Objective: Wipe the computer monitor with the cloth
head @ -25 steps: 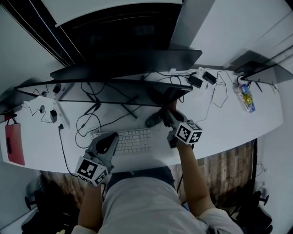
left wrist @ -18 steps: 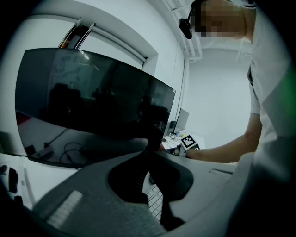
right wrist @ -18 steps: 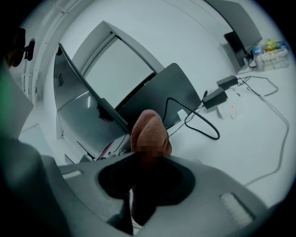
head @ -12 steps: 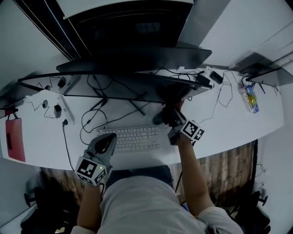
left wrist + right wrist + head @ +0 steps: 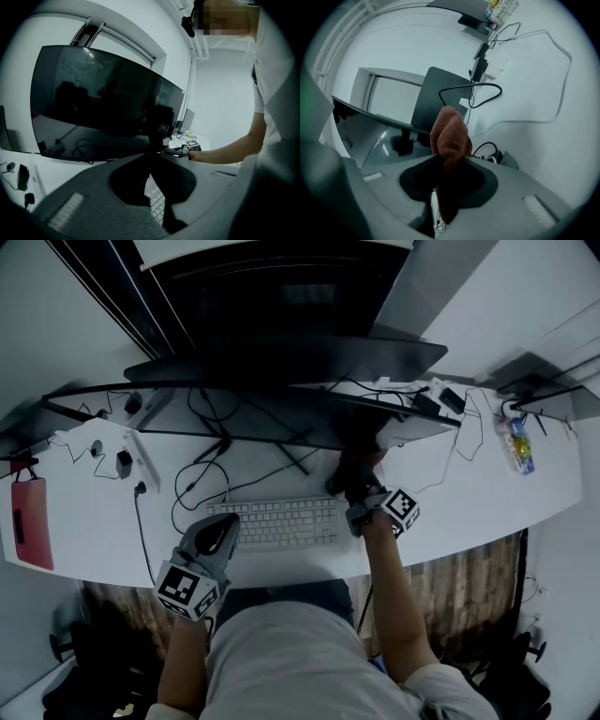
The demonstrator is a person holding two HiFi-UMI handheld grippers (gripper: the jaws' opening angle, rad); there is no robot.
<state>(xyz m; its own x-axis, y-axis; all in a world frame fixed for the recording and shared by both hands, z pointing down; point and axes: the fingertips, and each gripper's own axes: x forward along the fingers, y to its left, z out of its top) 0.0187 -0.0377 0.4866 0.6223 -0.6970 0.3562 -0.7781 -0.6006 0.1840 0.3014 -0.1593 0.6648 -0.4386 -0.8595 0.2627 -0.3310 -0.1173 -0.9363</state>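
The wide curved dark monitor stands across the white desk; in the left gripper view its screen fills the left half. My right gripper is shut on a brown cloth that sticks up from the jaws. It holds the cloth by the monitor's lower edge near its right end, and I cannot tell whether they touch. My left gripper hovers at the left end of the keyboard, jaws closed together with nothing between them. The left gripper view also shows the right gripper.
Black cables and plugs lie on the desk behind the keyboard. Adapters and a bottle are at the far right, a red pouch at the left edge. A second dark screen rises behind the monitor.
The right gripper has tipped up and carried the cloth closer to the monitor's lower right edge. The left gripper has stayed by the keyboard.
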